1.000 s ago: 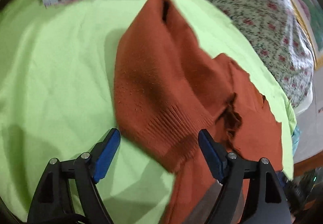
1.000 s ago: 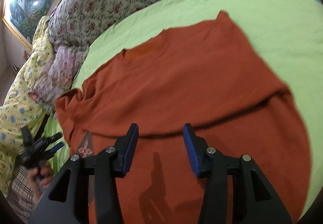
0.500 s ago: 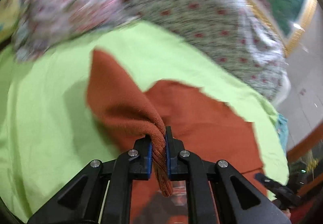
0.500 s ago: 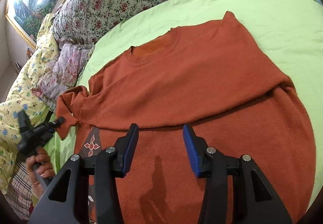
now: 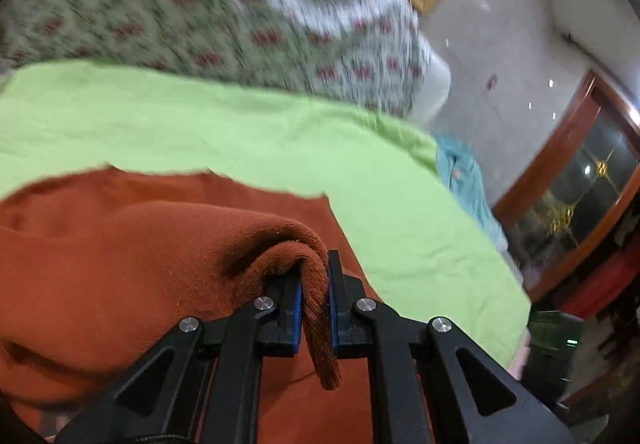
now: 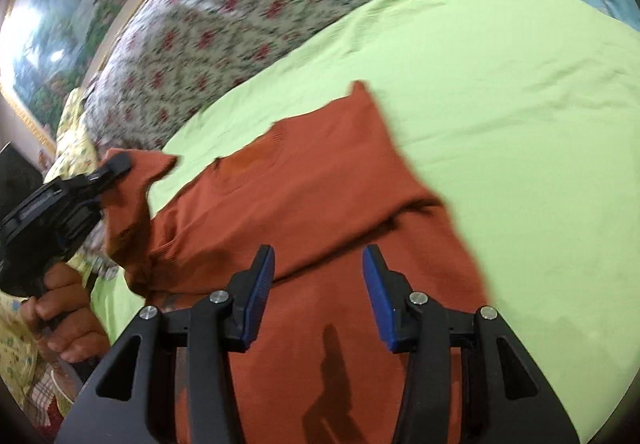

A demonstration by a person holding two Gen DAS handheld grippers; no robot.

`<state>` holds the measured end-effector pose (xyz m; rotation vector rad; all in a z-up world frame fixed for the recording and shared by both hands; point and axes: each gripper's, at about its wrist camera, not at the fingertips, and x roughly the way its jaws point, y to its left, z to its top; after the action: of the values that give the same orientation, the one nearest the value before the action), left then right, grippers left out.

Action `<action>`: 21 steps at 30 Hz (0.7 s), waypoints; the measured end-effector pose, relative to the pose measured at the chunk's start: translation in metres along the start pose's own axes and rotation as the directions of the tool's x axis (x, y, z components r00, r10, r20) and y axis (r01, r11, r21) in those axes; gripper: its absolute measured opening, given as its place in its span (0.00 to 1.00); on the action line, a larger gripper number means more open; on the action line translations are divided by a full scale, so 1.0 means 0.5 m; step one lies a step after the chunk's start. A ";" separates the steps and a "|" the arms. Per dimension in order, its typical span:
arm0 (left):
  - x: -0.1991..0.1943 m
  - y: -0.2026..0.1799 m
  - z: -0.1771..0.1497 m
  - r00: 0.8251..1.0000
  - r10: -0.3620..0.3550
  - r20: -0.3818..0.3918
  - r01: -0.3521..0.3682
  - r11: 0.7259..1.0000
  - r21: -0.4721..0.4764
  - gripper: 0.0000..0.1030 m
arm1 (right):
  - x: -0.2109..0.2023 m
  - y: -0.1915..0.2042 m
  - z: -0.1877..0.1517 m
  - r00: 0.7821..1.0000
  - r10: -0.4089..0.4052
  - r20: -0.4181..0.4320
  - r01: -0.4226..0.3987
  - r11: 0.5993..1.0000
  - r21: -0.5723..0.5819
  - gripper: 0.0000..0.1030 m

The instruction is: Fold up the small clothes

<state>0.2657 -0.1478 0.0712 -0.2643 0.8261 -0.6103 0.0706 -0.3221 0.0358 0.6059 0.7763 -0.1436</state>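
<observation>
The rust-orange sweater (image 6: 320,195) lies front-up on the lime-green sheet (image 6: 500,103) that covers the bed, taking up the near middle of the right wrist view. Its long axis runs from the hem, hidden under the camera, away toward the neckline (image 6: 256,155) at the far end, so the collar points at the flowered quilt (image 6: 240,27) piled along the bed's far side. The sleeve on the right of that view is already turned in across the chest, its fold line crossing the body just ahead of the right gripper (image 6: 318,298).

The other sleeve is the step in hand. Its ribbed cuff (image 5: 316,308) is pinched between the blue pads of the left gripper (image 5: 314,304), which are pressed onto the knit with the cuff end hanging below them. In the right wrist view the sleeve is raised off the sheet at the sweater's left edge. The right gripper hovers over the lower body with its fingers spread and nothing between them.

By my reading the fold is about a third done: one sleeve is in, the second is in the air, and laying it across and then doubling hem to collar are left.

Beyond the sheet, a turquoise cloth (image 5: 464,171) lies at the bed's far corner.
</observation>
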 end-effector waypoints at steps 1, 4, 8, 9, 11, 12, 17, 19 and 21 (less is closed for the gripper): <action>0.028 -0.003 -0.009 1.000 -0.001 -0.023 0.001 1.000 0.006 0.08 | -0.006 -0.014 0.000 1.000 -0.013 0.003 0.012 1.000 0.011 0.46; 0.120 -0.011 -0.030 0.996 0.009 -0.090 -0.007 1.000 0.018 0.08 | -0.023 -0.064 -0.003 0.999 -0.052 0.006 0.051 0.997 0.055 0.46; 0.197 -0.014 -0.070 0.981 0.013 -0.194 -0.008 1.000 0.025 0.10 | -0.024 -0.107 -0.003 0.997 -0.081 0.003 0.081 0.992 0.095 0.46; 0.206 -0.015 -0.078 0.977 0.013 -0.214 -0.008 1.000 0.028 0.13 | -0.023 -0.114 -0.002 0.996 -0.085 0.001 0.084 0.991 0.104 0.46; 0.202 -0.011 -0.095 0.971 -0.004 -0.237 0.012 0.999 0.030 0.19 | -0.020 -0.122 0.000 0.997 -0.081 -0.005 0.081 0.989 0.121 0.46; 0.191 -0.009 -0.104 0.969 -0.008 -0.246 0.017 0.999 0.035 0.27 | -0.018 -0.123 0.002 0.997 -0.075 -0.006 0.075 0.989 0.127 0.46; 0.077 0.021 -0.161 0.972 0.036 -0.233 -0.018 0.996 0.082 0.46 | -0.004 -0.104 0.004 0.998 -0.060 -0.012 0.061 0.994 0.089 0.54; 0.026 0.046 -0.180 0.974 0.068 -0.217 -0.051 0.995 0.084 0.48 | 0.006 -0.083 0.005 0.999 -0.046 -0.009 0.046 0.998 0.051 0.61; -0.032 0.082 -0.202 0.972 0.137 -0.190 -0.122 0.988 0.089 0.49 | 0.019 -0.052 0.006 0.999 -0.044 -0.002 0.044 0.999 -0.025 0.63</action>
<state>0.1978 -0.1041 -0.0041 -0.0792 0.9985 -0.5492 0.0704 -0.3443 0.0192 0.5653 0.7931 -0.1735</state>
